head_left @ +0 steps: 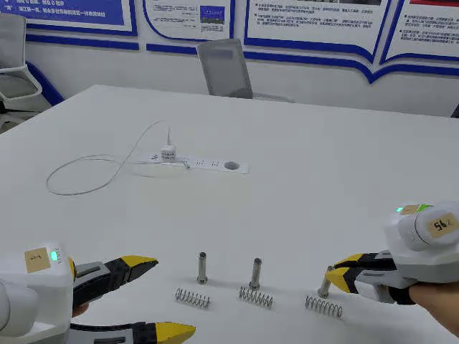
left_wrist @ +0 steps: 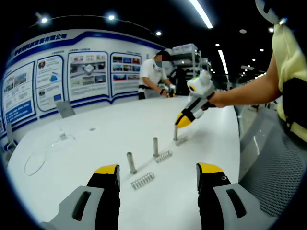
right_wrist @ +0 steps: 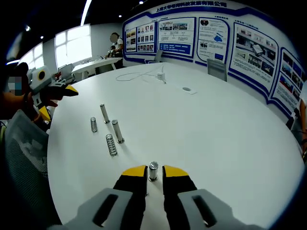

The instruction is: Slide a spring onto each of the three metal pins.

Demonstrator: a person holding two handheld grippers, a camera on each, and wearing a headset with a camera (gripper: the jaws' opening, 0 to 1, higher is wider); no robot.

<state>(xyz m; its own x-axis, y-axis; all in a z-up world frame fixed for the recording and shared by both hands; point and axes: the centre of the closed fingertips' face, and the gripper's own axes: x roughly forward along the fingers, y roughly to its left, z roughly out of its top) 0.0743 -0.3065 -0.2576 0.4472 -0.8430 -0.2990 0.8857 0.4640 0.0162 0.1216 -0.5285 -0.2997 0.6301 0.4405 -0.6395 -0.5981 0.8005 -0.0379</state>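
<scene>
Three metal pins stand upright in a row near the front of the white table [head_left: 301, 158]: left pin [head_left: 202, 267], middle pin [head_left: 255, 273], right pin [head_left: 326, 282]. A spring lies flat in front of each: left spring [head_left: 193, 298], middle spring [head_left: 256, 297], right spring [head_left: 323, 307]. My right gripper [head_left: 337, 276] comes in from the right. In the right gripper view its yellow-tipped jaws are closed in on the right pin [right_wrist: 153, 171]. My left gripper [head_left: 161, 297] is wide open at the front left, short of the left spring [left_wrist: 143, 180], holding nothing.
A white power strip [head_left: 208, 164] with a plugged-in adapter and a looping cable [head_left: 79, 179] lies mid-table. A grey chair [head_left: 226, 68] stands at the far edge. A person [left_wrist: 156, 76] works at another table in the background.
</scene>
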